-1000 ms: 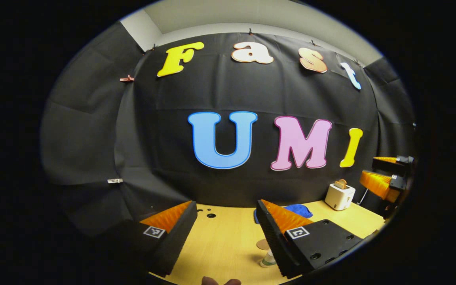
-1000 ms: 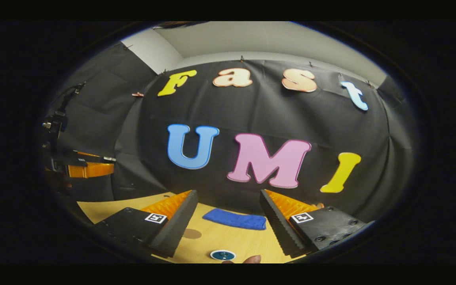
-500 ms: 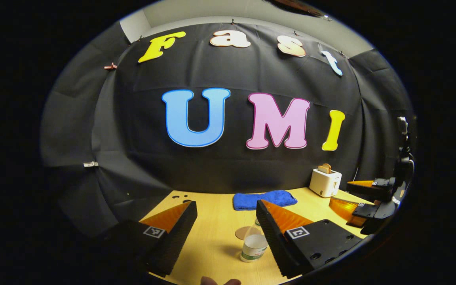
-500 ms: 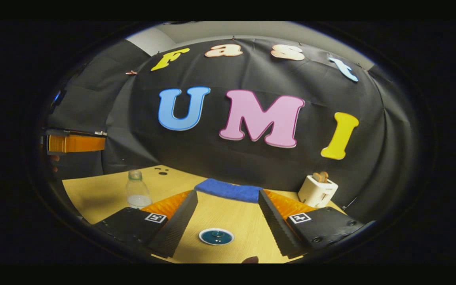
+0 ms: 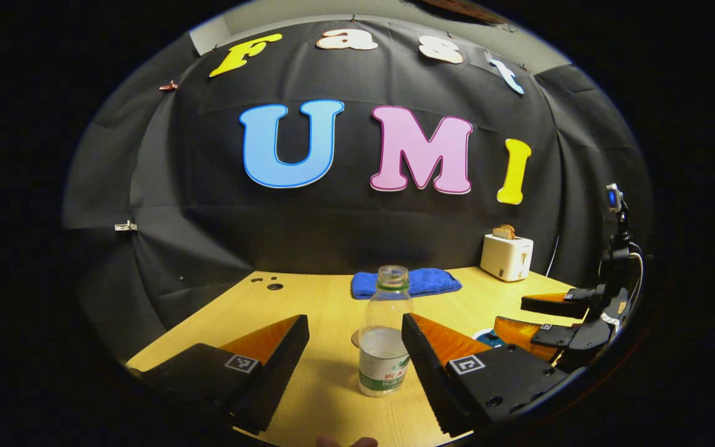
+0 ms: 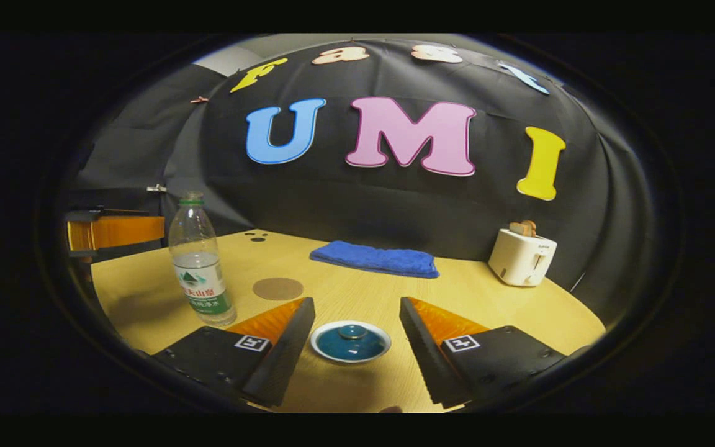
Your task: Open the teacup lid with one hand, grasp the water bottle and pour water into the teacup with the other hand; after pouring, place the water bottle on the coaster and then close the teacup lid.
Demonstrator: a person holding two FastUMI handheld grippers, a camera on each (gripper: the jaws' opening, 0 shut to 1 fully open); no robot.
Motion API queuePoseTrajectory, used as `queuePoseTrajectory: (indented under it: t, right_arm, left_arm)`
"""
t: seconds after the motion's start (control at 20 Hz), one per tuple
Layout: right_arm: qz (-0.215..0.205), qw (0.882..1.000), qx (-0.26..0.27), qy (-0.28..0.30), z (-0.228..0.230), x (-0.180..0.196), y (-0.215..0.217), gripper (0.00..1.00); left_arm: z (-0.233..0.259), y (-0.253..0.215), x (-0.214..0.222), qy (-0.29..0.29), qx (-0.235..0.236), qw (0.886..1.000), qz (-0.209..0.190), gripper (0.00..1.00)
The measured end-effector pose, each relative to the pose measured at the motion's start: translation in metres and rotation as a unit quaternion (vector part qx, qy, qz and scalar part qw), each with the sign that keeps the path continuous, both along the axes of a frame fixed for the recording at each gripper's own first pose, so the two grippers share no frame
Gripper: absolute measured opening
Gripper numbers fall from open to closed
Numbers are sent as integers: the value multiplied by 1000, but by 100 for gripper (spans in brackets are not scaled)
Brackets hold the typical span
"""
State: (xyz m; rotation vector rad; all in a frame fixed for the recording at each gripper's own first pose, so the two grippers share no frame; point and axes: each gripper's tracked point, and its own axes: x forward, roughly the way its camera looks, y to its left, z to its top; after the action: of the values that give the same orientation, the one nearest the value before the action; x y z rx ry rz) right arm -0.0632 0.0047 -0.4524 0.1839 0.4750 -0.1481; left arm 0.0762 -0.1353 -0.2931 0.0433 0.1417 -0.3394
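A clear plastic water bottle [image 5: 384, 335] with some water and a green label stands upright on the table, just ahead of my left gripper [image 5: 354, 320], which is open around empty space. The same bottle [image 6: 199, 267] stands at the left in the right gripper view. A round brown coaster [image 6: 277, 288] lies beside it, partly hidden behind the bottle [image 5: 355, 338] in the left gripper view. The teacup's blue lid [image 6: 350, 341], white-rimmed with a knob, sits on the cup between the open fingers of my right gripper [image 6: 357, 304], untouched.
A folded blue towel [image 6: 375, 258] lies at the back of the wooden table [image 6: 457, 292]. A white toaster [image 6: 522, 256] stands at the back right. The other gripper [image 5: 556, 316] hovers at the right in the left gripper view.
Both grippers have dropped towards the table. The bottle now stands upright close ahead of the left fingers, and the lidded teacup has come in between the right fingers.
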Motion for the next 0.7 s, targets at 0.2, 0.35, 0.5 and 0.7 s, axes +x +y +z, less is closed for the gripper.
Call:
queuePoseTrajectory:
  t: [0.2, 0.35, 0.5, 0.7]
  right_arm:
    - [0, 1000, 15, 15, -20, -1, 2, 75]
    - [4, 999, 22, 25, -31, -2, 2, 70]
    - [10, 999, 37, 32, -35, -1, 6, 60]
    - [20, 998, 47, 30, -42, 7, 12, 45]
  left_arm:
    - [-23, -11, 2, 18, -7, 1000, -3, 95]
    - [-34, -16, 2, 27, -3, 1000, -3, 95]
    - [-42, -20, 2, 33, 3, 999, -1, 95]
    - [-49, -22, 5, 37, 4, 999, 5, 95]
